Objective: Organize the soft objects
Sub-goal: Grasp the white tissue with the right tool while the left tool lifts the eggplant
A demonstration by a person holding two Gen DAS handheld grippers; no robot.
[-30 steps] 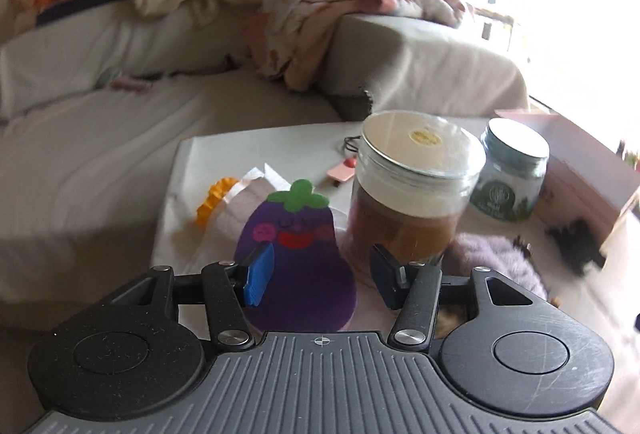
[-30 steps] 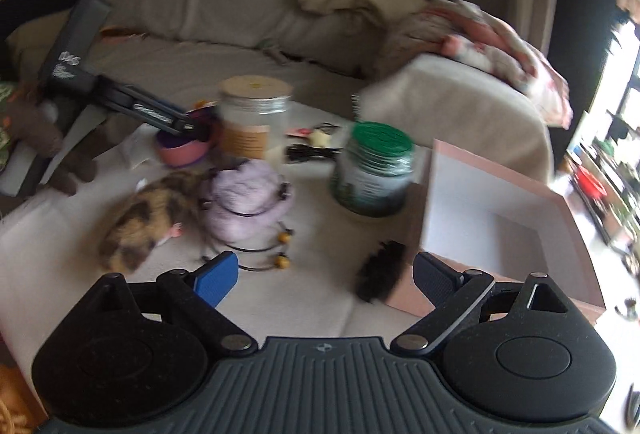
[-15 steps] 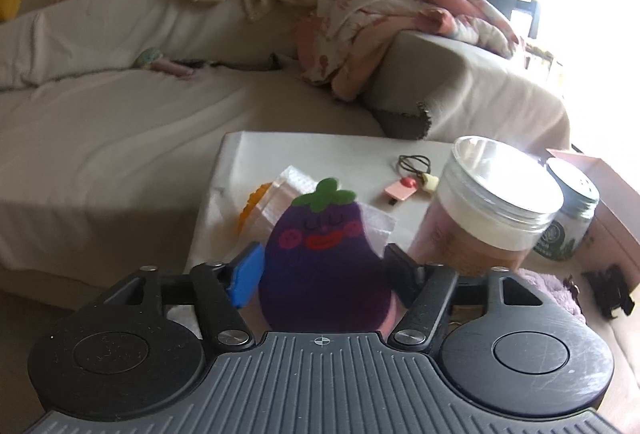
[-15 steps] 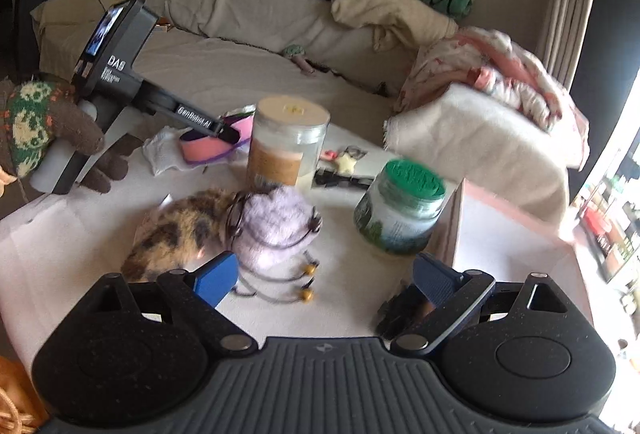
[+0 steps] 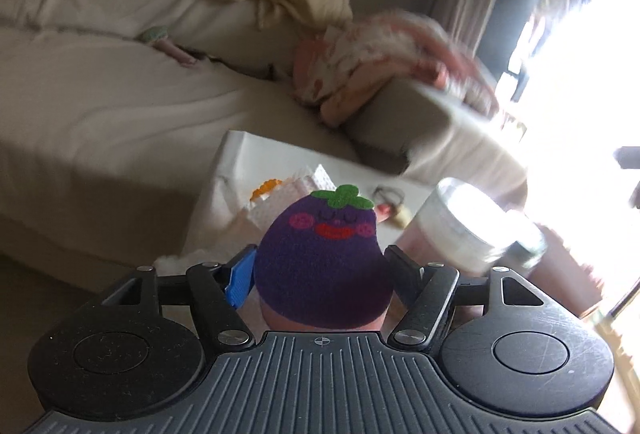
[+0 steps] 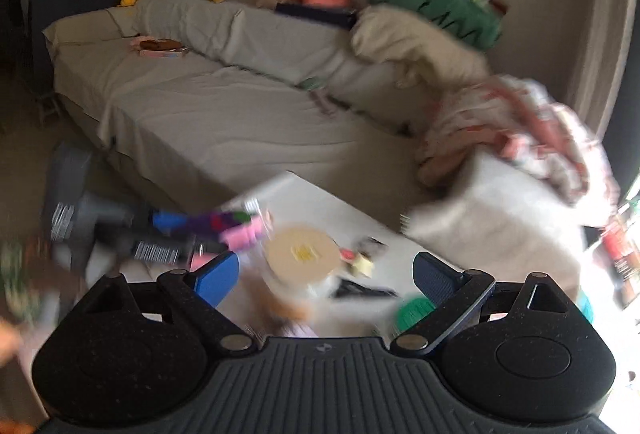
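Left claw holds the eggplant toy; right claw is wide apart with nothing in it.

Left wrist view: the left claw (image 5: 322, 270) is closed on the purple eggplant toy (image 5: 324, 258), which sits upright between the two fingers, face forward, above the white table (image 5: 280, 154); a lidded jar (image 5: 468, 230) stands ahead to the right. Right wrist view, blurred: the right claw (image 6: 326, 278) gapes over the jar (image 6: 300, 254); the toy (image 6: 228, 224) is ahead to the left, in the other claw (image 6: 208, 228).
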